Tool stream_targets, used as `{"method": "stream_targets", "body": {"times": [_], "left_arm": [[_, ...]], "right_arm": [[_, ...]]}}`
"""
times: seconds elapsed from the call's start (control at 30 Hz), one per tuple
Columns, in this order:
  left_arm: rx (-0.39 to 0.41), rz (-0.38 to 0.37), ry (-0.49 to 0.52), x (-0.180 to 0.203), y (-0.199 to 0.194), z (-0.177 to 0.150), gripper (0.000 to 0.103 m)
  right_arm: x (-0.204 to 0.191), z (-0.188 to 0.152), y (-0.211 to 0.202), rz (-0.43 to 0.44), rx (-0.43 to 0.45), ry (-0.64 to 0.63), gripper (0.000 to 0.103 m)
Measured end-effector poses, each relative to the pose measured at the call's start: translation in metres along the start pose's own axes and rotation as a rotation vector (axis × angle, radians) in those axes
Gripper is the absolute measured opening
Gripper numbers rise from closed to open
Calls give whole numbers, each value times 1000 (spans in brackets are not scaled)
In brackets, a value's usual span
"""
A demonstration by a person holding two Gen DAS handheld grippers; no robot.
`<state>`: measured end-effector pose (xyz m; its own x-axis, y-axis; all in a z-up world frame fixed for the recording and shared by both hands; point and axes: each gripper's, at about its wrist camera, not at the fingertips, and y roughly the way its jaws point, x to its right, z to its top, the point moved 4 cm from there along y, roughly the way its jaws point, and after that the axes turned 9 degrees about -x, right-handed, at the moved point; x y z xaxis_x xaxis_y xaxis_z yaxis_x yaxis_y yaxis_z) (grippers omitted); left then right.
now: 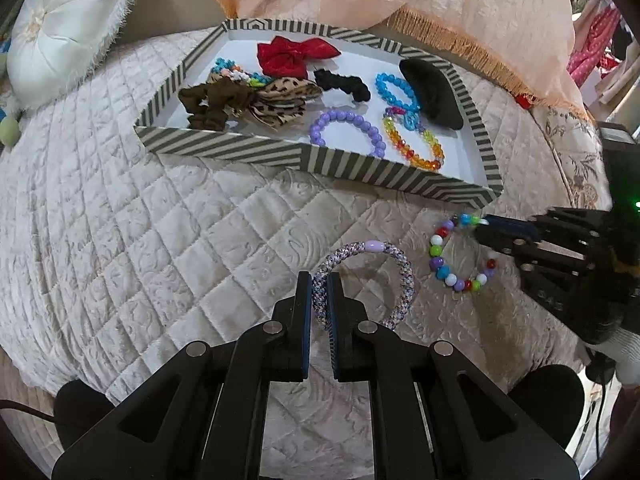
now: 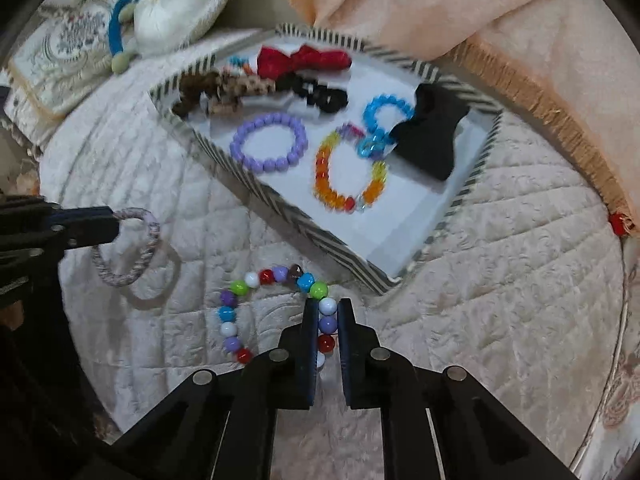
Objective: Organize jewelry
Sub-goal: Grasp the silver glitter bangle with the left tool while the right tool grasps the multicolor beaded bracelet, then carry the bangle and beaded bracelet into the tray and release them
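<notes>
1. Holding: left gripper [image 1: 319,298] jaws clamp the woven bracelet [image 1: 372,276], lower centre; right gripper [image 2: 329,322] jaws clamp the beaded bracelet [image 2: 276,304].
2. I judge both thin grips could slip short of the striped tray [image 1: 224,152], upper centre.

On the quilted cream bed [image 1: 160,220], the striped cardboard tray [image 1: 248,154] lies at twelve o'clock; the braided lilac hair tie [image 1: 396,256] sits before it, the multicoloured plastic bead bracelet [image 1: 436,240] perhaps just beside, at three o'clock.

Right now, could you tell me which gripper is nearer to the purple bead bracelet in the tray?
Left, narrowly. The left gripper sits below the purple bead bracelet, clamping a braided bracelet; the right gripper is farther off.
</notes>
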<state>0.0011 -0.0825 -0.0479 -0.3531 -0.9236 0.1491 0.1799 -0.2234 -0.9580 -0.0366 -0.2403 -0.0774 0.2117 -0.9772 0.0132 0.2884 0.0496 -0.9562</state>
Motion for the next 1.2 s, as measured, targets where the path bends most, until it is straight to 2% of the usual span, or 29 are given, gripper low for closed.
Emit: {"method": "stream_targets", "body": {"times": [0.33,0.63,0.87,1.2], "left_arm": [[63,-7,-2,1,-30,4,6],[148,57,11,-1,-57,23,6],[175,95,10,-5,-60,42,6],[174,110,6,-9,-50,66,6]], "right_arm": [[-8,-2,-75,-30,138,-3,9],[1,16,-117,-24,240,33,9],[2,31,-123,-8,271,41,9],[5,60,-107,18,266,41,9]]}}
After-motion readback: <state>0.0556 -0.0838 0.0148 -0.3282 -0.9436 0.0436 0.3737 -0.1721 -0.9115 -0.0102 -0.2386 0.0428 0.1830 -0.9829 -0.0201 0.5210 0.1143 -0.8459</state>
